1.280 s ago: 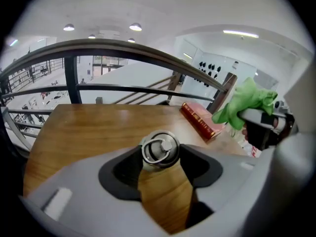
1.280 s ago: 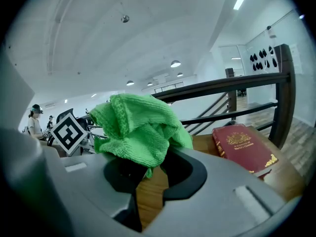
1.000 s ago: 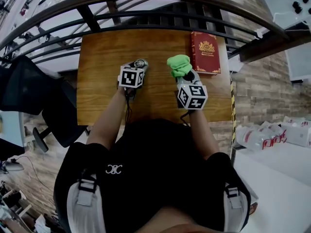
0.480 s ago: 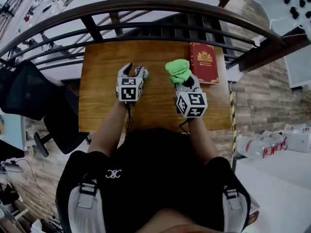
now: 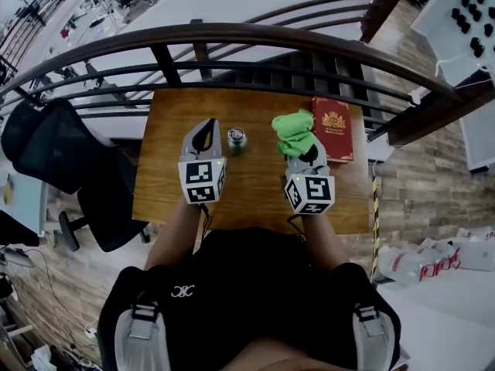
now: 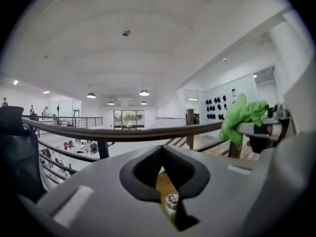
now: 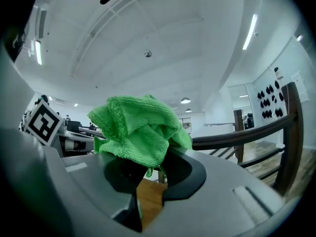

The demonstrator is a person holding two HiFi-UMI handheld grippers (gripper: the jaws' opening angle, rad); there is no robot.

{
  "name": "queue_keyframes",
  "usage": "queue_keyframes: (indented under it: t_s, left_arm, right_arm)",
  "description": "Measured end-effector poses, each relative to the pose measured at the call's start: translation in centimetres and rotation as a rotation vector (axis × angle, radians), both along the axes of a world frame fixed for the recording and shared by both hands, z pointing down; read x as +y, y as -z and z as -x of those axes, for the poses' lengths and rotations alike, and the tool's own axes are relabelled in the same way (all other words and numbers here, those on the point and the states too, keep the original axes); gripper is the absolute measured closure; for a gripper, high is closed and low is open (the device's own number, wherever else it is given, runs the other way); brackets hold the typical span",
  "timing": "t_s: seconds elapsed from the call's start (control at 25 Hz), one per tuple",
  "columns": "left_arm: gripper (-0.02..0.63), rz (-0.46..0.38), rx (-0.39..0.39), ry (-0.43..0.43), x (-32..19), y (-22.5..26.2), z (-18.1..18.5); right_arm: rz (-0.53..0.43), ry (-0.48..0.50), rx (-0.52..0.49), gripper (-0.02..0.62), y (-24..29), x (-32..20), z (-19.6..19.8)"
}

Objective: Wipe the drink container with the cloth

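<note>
A small silver drink can point(image 5: 237, 138) stands upright on the wooden table point(image 5: 255, 195). My left gripper point(image 5: 206, 124) hangs just left of it, clear of it, and its jaws have just been closing with nothing between them. Through the shut jaws in the left gripper view point(image 6: 162, 148) the can point(image 6: 171, 203) shows below. To the can's right, my right gripper point(image 5: 305, 151) is shut on a crumpled green cloth point(image 5: 295, 131). The cloth point(image 7: 140, 131) bulges over the jaws of that gripper point(image 7: 157, 168), and the cloth point(image 6: 243, 116) also shows at the right of the left gripper view.
A red book point(image 5: 333, 127) lies at the table's far right corner, beside the cloth. A dark curved railing point(image 5: 232, 35) runs along the far edge of the table. A black chair point(image 5: 69, 161) stands left of the table.
Both grippers have risen. The left gripper's jaws, open around the can before, have come away from it and shut empty. The can stays on the table. The cloth stays in the right gripper.
</note>
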State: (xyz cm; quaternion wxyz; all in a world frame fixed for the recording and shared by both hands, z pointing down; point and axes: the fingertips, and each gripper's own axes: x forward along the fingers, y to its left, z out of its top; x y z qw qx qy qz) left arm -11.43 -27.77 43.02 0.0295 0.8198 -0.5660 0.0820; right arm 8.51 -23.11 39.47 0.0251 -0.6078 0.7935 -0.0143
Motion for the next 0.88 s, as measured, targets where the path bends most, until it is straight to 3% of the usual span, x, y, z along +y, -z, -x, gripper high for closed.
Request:
queue_keyframes:
  t_s: [0.36, 0.88]
  left_arm:
    - [0.552, -0.087, 0.055, 0.14, 4.0, 4.1, 4.1]
    - [0.552, -0.04, 0.063, 0.195, 5.3, 3.2, 5.3]
  right_arm:
    - [-0.003, 0.021, -0.004, 0.522, 0.8, -0.3, 0.4]
    - [-0.007, 0.072, 0.009, 0.521, 1.3, 0.4, 1.8]
